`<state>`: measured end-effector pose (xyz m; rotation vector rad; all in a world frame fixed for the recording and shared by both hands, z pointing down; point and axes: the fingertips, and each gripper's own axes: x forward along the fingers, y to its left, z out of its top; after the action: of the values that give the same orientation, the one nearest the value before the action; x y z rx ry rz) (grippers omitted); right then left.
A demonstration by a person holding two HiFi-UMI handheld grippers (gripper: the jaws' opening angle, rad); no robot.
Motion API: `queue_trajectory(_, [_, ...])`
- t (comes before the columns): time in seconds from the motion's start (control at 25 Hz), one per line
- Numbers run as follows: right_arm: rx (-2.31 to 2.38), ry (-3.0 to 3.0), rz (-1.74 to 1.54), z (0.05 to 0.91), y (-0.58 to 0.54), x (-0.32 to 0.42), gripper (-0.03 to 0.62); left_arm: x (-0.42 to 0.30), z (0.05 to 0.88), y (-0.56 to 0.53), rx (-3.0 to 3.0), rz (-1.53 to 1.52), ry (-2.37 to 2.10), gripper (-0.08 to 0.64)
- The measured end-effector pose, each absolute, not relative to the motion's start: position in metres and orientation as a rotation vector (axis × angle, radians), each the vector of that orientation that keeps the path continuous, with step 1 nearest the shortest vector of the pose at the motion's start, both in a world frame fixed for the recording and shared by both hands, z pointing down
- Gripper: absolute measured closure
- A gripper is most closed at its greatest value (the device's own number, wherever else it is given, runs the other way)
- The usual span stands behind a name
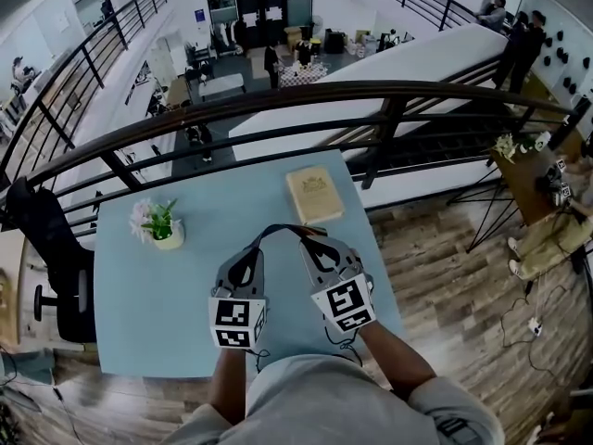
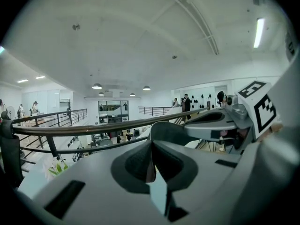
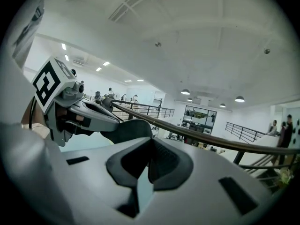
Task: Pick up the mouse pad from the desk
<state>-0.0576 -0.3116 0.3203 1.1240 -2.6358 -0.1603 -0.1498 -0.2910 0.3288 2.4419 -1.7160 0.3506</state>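
Observation:
The mouse pad [image 1: 289,229] is a thin sheet with a dark edge, lifted a little above the light blue desk [image 1: 167,313] and spanning the two gripper tips. My left gripper [image 1: 262,242] is shut on its left end, where a pale blue sliver of the mouse pad [image 2: 159,193] shows between the closed jaws of the left gripper [image 2: 151,165]. My right gripper [image 1: 311,241] is shut on the other end, with the same sliver of the mouse pad [image 3: 143,193] clamped in the right gripper [image 3: 149,165]. Both grippers sit side by side, pointing nearly level toward the railing.
A small potted plant [image 1: 162,225] stands on the desk's left, and a tan book [image 1: 313,195] lies at its far edge. A dark metal railing [image 1: 278,100] runs just behind the desk over an open lower floor. A black chair [image 1: 56,258] stands at the left.

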Motion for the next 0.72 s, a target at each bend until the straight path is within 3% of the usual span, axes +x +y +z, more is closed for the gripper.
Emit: queue_trajectory(0.72, [1.163, -2.690, -0.116, 0.314, -0.302, -0.049, 0.577, -0.139, 0.322, -0.280, 2.441, 0.264, -1.710, 0.537])
